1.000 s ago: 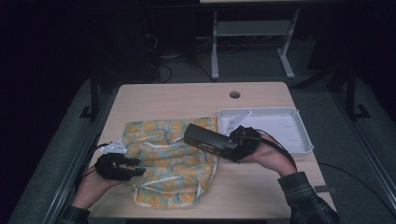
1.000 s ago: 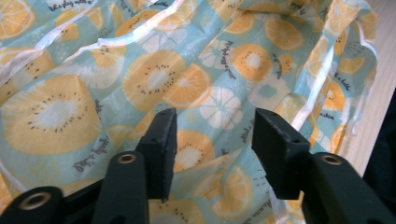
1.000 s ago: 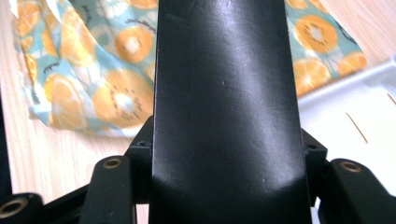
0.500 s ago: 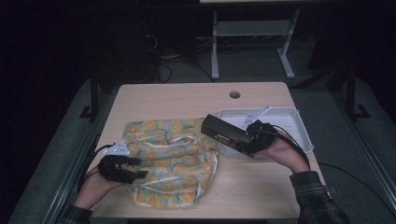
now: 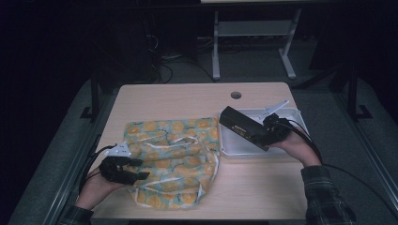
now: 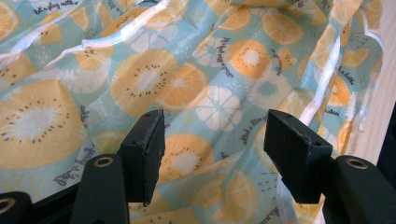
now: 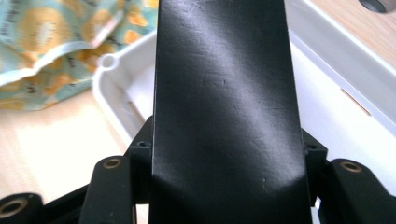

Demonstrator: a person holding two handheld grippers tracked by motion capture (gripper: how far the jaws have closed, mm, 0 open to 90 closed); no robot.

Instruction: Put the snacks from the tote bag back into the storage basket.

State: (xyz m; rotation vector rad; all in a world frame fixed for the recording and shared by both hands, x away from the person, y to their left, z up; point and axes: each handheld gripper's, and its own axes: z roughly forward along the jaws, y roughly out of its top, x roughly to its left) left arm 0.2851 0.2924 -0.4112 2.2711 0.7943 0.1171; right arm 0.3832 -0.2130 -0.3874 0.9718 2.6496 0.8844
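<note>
The pale wooden table sits in a dark room. My right gripper clamps a long black box, right of centre, over the white tray. My left gripper, lower left, has just been opening above the fruit-print bag, gripping nothing. The box's far end might knock the tray's rim as it lowers. The bag's small lettering is unreadable.

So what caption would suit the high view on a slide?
Right gripper holds a black box over the white tray.
</note>
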